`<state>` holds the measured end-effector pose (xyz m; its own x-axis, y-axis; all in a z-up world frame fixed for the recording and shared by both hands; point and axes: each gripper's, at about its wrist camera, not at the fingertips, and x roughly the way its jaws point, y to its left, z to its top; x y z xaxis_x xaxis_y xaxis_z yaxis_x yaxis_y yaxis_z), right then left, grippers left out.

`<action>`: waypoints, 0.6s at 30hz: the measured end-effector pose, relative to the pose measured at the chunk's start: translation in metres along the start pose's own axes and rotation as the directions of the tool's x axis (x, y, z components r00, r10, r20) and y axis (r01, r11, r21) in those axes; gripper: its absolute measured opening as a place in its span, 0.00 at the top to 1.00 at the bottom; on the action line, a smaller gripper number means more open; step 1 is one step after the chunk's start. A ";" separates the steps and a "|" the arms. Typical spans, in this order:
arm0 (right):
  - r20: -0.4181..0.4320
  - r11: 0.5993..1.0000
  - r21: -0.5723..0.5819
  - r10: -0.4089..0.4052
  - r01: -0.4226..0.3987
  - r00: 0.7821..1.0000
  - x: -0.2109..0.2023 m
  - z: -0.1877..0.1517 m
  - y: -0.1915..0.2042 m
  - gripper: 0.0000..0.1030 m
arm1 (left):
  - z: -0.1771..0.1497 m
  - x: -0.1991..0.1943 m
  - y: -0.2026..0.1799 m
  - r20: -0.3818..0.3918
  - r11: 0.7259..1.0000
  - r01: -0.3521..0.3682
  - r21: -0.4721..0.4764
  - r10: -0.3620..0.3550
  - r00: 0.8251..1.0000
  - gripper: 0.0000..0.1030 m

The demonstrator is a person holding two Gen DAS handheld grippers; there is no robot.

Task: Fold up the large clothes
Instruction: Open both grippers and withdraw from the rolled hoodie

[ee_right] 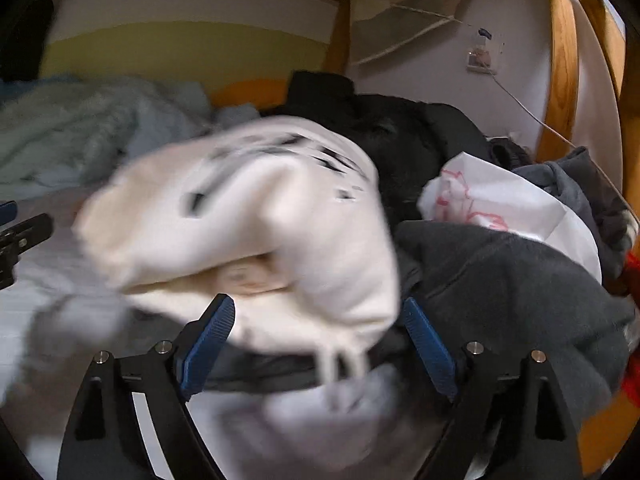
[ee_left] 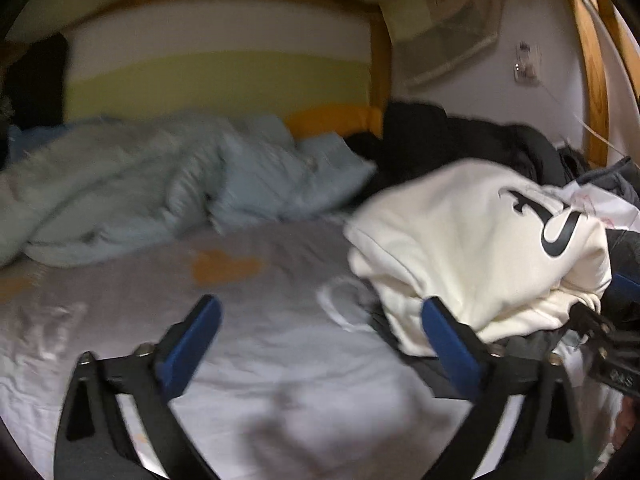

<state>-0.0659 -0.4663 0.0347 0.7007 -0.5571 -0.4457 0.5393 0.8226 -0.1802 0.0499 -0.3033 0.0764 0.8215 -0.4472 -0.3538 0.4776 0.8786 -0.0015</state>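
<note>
sitting bunched on the bed sheet, the cream sweatshirt lies right of the left gripper and dead ahead of the right gripper, so the right is nearer. both grippers are spread wide, holding nothing; the cloth bulges between the right one's fingers, contact unclear from blur. long axis: can't tell, it's a lump. count: one cream sweatshirt, one grey garment just right of it, one white printed bag, a black pile behind, one blue duvet.
</note>
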 end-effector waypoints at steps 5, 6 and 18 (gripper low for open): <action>0.062 0.990 0.084 0.104 -0.109 0.993 -0.035 -0.001 0.030 0.00 | -0.014 -0.016 0.025 0.084 0.994 -0.100 0.034 0.097 0.992 0.00; 0.076 0.987 0.093 0.123 -0.130 0.989 -0.036 0.000 0.035 0.00 | -0.018 -0.017 0.032 0.095 0.995 -0.098 0.022 0.095 0.991 0.00; 0.125 0.993 0.024 0.109 -0.113 0.986 -0.050 -0.015 0.062 0.00 | -0.058 -0.002 0.069 0.079 0.992 -0.110 -0.066 0.115 0.990 0.00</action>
<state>-0.0742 -0.3857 0.0330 0.8084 -0.4736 -0.3495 0.4676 0.8774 -0.1074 0.0630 -0.2317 0.0229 0.8929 -0.3552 -0.2765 0.3630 0.9315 -0.0242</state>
